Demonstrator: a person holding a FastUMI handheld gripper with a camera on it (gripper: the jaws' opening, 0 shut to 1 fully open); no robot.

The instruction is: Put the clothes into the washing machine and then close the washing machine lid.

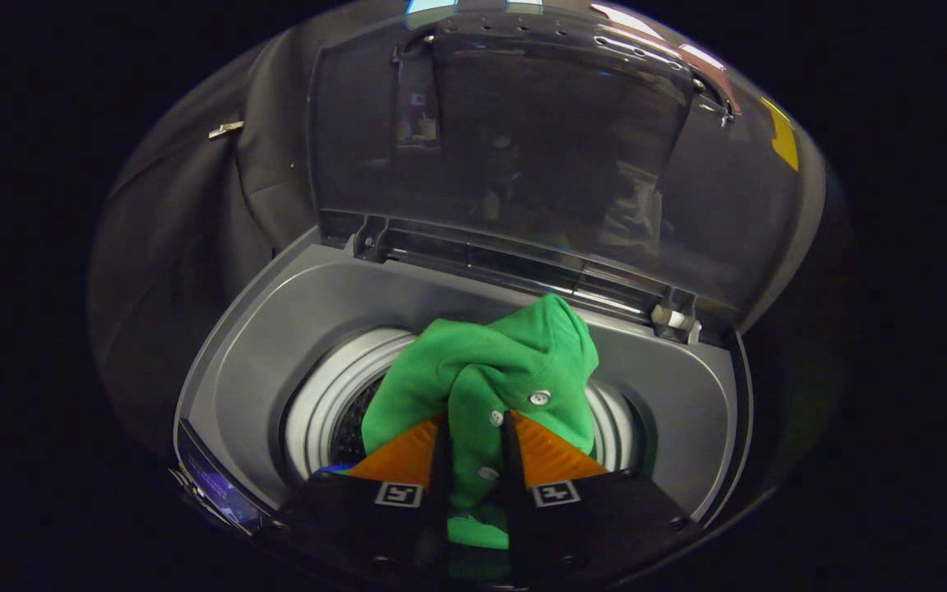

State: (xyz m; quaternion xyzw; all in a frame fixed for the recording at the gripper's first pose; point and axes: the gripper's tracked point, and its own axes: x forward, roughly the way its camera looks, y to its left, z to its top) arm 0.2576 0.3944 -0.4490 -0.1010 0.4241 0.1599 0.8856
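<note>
A green garment (490, 370) with white buttons is pinched between my two fingers, and my gripper (476, 427) is shut on it. The cloth bunches up ahead of the fingertips and hangs over the round drum opening (334, 395) of the grey top-loading washing machine (276, 329). The machine's dark see-through lid (539, 156) stands raised beyond the drum, hinged at the back. Most of the drum's inside is hidden by the garment.
A dark cloth wall (186, 214) stands left of and behind the machine. The machine's control panel (219, 489) runs along the near left rim. A hinge fitting (675, 319) sits at the lid's right back corner.
</note>
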